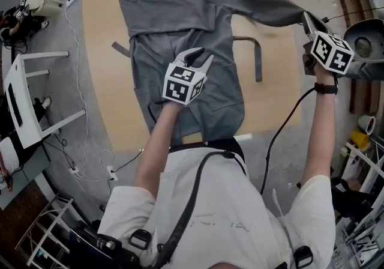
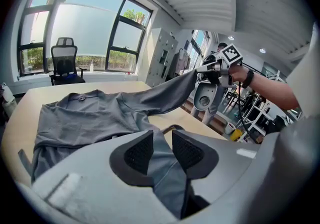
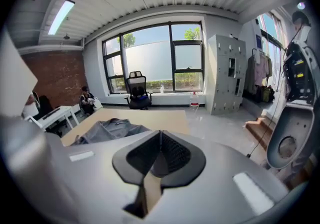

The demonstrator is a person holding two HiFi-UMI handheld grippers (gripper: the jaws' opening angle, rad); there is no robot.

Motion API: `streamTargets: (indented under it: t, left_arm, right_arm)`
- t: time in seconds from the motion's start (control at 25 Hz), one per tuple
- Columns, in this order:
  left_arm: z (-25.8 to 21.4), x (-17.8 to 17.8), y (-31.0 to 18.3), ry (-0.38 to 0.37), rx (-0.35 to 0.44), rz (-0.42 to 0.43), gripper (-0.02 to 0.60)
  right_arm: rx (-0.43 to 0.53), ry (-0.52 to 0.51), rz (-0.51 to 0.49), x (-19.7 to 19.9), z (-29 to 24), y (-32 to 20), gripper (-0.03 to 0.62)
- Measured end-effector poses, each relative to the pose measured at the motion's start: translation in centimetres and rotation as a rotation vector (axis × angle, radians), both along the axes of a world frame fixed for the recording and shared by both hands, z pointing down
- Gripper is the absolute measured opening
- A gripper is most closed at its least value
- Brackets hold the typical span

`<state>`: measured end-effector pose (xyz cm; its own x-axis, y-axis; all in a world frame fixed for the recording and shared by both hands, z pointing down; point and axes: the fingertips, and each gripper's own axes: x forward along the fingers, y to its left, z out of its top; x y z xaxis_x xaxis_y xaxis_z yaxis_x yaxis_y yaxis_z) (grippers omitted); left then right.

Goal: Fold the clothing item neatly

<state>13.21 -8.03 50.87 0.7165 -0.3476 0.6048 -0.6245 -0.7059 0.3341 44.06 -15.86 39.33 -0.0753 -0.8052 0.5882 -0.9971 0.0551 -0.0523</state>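
Observation:
A grey long-sleeved garment (image 1: 180, 15) lies spread on the wooden table (image 1: 99, 81), collar at the far end, with a belt strap (image 1: 255, 51) sticking out to the right. My left gripper (image 1: 201, 56) is over the garment's middle. In the left gripper view a fold of grey fabric (image 2: 165, 168) sits gripped between its pads (image 2: 139, 153). My right gripper (image 1: 306, 18) is past the table's right edge, shut on the end of the right sleeve (image 1: 270, 6), which is lifted and stretched out. The sleeve end is hidden in the right gripper view, where the right gripper (image 3: 160, 140) shows its jaws pressed together.
A white frame stand (image 1: 24, 99) and cables (image 1: 72, 33) are on the floor to the left. A grey-white machine (image 1: 366, 45) stands close by the right gripper. An office chair (image 2: 64, 60) sits beyond the table's far end, lockers (image 3: 225, 73) at the wall.

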Motion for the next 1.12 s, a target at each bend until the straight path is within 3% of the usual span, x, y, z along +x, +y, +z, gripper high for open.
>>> streamTargets:
  t: [0.24, 0.4, 0.84, 1.12]
  left_arm:
    - [-1.0, -2.6, -0.5, 0.021, 0.01, -0.054, 0.124]
    - [-1.5, -5.6, -1.1, 0.029, 0.02, -0.111, 0.124]
    - [-1.1, -17.2, -1.1, 0.019, 0.011, -0.308, 0.124]
    - [0.8, -22.7, -0.5, 0.004, -0.033, -0.39, 0.124]
  right_arm:
    - [-0.036, -0.263, -0.111, -10.0, -1.6, -1.6, 0.015]
    - [-0.07, -0.382, -0.17, -16.6, -1.3, -3.0, 0.015]
    - [-0.187, -0.481, -0.323, -33.9, 2.9, -7.3, 0.015]
    - [-0.315, -0.458, -0.404, -43.4, 9.4, -11.8, 0.015]
